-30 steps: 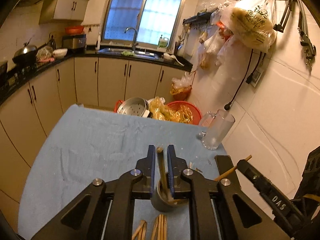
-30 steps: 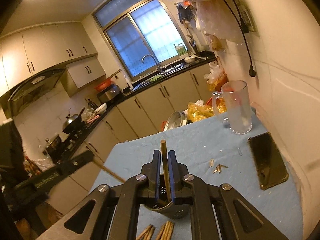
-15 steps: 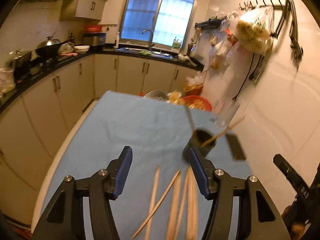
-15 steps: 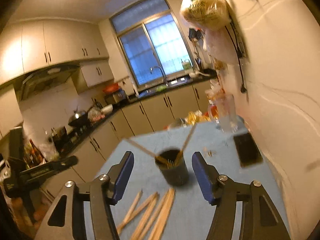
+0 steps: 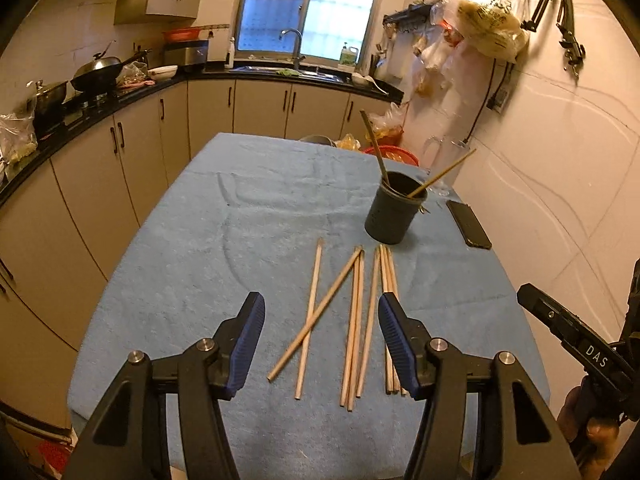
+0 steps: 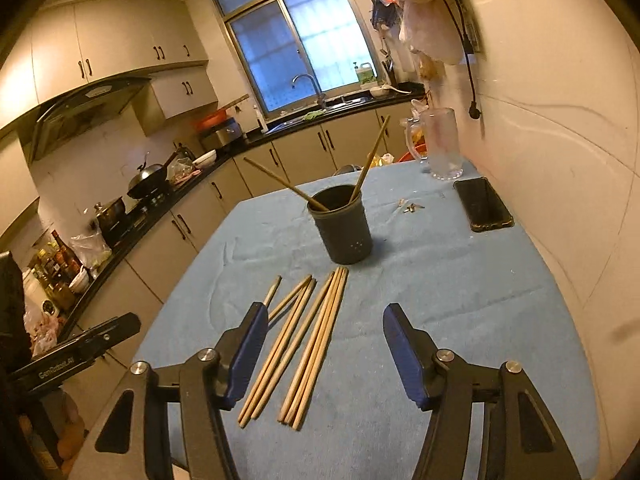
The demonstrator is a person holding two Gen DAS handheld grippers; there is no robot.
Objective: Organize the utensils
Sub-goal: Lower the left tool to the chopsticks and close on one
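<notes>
A dark round holder [image 5: 394, 208] [image 6: 341, 226] stands on the blue cloth with two wooden chopsticks [image 5: 442, 173] [image 6: 371, 158] leaning out of it. Several loose chopsticks [image 5: 355, 320] [image 6: 312, 340] lie side by side on the cloth in front of it. My left gripper [image 5: 322, 312] is open and empty, raised above the near ends of the loose chopsticks. My right gripper [image 6: 324, 322] is open and empty, also above the loose chopsticks, nearer than the holder.
A black phone [image 5: 468, 224] [image 6: 484, 204] lies right of the holder near the wall. A clear glass mug [image 6: 440, 150] stands at the table's far right. Small bits [image 6: 410, 207] lie on the cloth. Kitchen cabinets run along the left and back.
Both grippers were shut on a chopstick over the holder. They let go, opened wide and pulled back toward the table's near end; the two chopsticks now lean in the holder.
</notes>
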